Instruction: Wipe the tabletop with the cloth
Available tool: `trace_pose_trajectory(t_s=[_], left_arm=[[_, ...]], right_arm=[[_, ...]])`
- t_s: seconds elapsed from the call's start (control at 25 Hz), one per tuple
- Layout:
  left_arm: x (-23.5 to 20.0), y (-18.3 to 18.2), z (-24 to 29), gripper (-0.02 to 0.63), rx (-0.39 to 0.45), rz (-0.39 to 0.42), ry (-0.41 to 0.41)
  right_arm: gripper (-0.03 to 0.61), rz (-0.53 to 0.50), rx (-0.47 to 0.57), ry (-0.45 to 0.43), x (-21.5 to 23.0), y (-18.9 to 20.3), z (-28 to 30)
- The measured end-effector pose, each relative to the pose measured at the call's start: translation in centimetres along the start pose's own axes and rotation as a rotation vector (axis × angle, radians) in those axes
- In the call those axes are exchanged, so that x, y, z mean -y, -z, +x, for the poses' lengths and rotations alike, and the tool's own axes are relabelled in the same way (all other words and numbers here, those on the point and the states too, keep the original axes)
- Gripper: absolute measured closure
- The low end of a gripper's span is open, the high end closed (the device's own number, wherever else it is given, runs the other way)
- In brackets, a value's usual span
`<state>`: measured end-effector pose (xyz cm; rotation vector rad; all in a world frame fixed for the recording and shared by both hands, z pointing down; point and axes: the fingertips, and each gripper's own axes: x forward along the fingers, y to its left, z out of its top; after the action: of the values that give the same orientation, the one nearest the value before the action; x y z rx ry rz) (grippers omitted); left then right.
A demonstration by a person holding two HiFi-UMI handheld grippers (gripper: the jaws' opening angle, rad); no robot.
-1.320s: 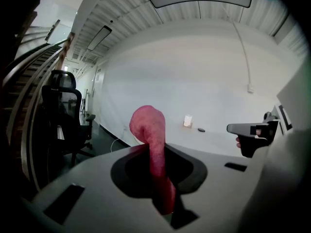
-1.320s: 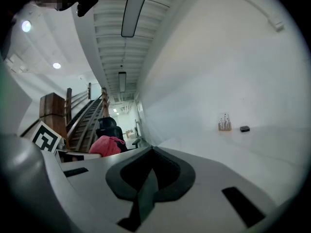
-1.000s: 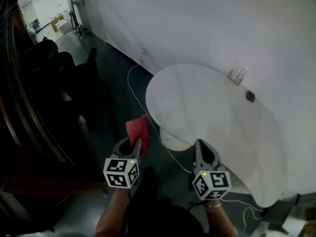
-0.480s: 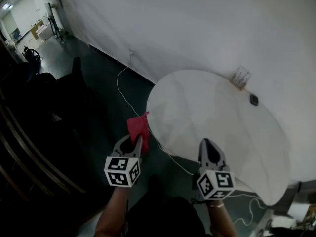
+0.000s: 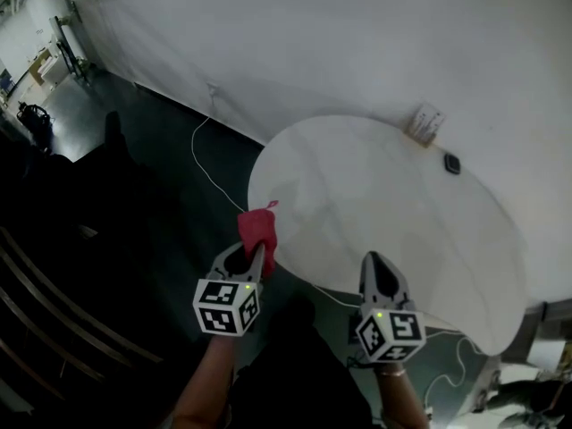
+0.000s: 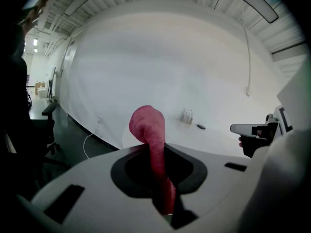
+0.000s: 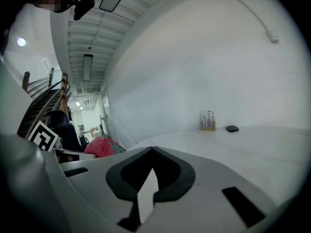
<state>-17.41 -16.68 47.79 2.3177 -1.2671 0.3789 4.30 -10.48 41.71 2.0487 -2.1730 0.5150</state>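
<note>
You are nearing the left edge of the tabletop (image 5: 375, 204) to wipe, left gripper (image 5: 255, 250) pinching the red cloth (image 5: 259, 230), right gripper (image 5: 374, 259) pressed together.

I see a white table (image 5: 375, 213) with a rounded outline, its far edge close against a white wall (image 5: 357, 43). Most of the top is bare. 2 things sit on it, both near the far edge by the wall: a small clear holder (image 5: 426, 123) with thin upright pieces in it, and near it to the right, a small flat black object (image 5: 452, 164). The table stands over a dark floor (image 5: 152, 204), where a white cable (image 5: 207, 173) trails from the wall toward the table's left edge.
</note>
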Motion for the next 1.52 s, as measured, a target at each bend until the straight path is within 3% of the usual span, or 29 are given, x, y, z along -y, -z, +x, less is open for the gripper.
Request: trace_pose_trajectory(t_s=[0.28, 0.56, 0.88, 1.16, 1.52], left_arm=[[7.0, -0.8, 6.2, 0.561, -0.063, 0.076, 0.148], [16.2, -1.5, 13.9, 0.561, -0.156, 0.186, 0.361], [22.5, -0.1, 21.0, 0.561, -0.303, 0.256, 0.453], [21.7, 2.8, 26.0, 0.561, -0.490, 0.277, 0.354], [12.6, 0.9, 26.2, 0.561, -0.471, 0.180, 0.192]], right_arm=[[0.577, 0.031, 0.011, 0.059, 3.6, -0.1, 0.3], [0.577, 0.083, 0.013, 0.183, 9.3, -0.5, -0.2], [0.577, 0.128, -0.004, 0.277, 14.6, -1.0, 0.9], [0.577, 0.153, -0.036, 0.287, 16.3, -0.3, 2.4], [0.577, 0.118, -0.078, 0.135, 12.8, -0.4, 8.1]])
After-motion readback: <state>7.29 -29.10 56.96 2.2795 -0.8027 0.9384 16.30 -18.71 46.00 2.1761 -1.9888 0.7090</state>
